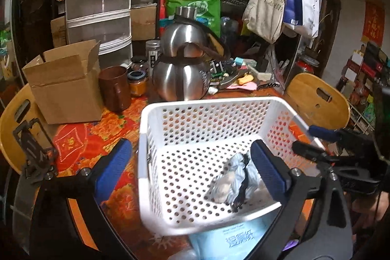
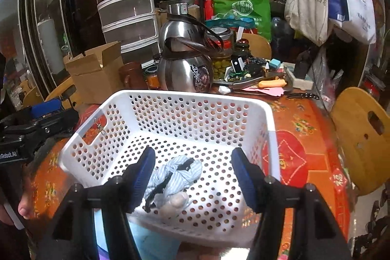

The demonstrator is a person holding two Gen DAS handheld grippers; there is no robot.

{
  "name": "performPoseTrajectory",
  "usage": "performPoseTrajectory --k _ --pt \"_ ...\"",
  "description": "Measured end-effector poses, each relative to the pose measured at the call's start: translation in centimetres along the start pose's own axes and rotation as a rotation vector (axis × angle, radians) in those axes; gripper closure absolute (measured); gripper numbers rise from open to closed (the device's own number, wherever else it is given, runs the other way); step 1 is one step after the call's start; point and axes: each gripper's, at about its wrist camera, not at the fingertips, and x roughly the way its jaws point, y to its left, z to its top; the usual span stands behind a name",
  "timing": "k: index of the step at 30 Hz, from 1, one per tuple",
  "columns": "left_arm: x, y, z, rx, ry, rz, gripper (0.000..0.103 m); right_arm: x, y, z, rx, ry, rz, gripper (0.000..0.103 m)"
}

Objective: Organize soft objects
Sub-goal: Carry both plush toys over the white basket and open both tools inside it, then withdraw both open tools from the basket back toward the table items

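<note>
With both tools spread wide and holding nothing, we judge the drop done and should lift straight up, clear of the white basket [image 2: 273,138] rim. The striped cloth bundle [image 2: 170,182] lies on the basket floor near its front edge, just beside the right tool [image 2: 195,177] and the left tool [image 1: 192,167], touching neither pad.

Left tool [image 1: 192,167] jaws wide apart; right tool [image 2: 192,177] parted, both empty.
</note>
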Motion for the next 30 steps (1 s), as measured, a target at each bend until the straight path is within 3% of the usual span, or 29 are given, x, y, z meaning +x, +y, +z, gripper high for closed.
performPoseTrajectory --k 30 --pt "-0.9 0.4 -1.9 -0.003 0.023 0.011 0.006 -1.4 -0.5 -1.1 0.028 0.007 0.002 0.038"
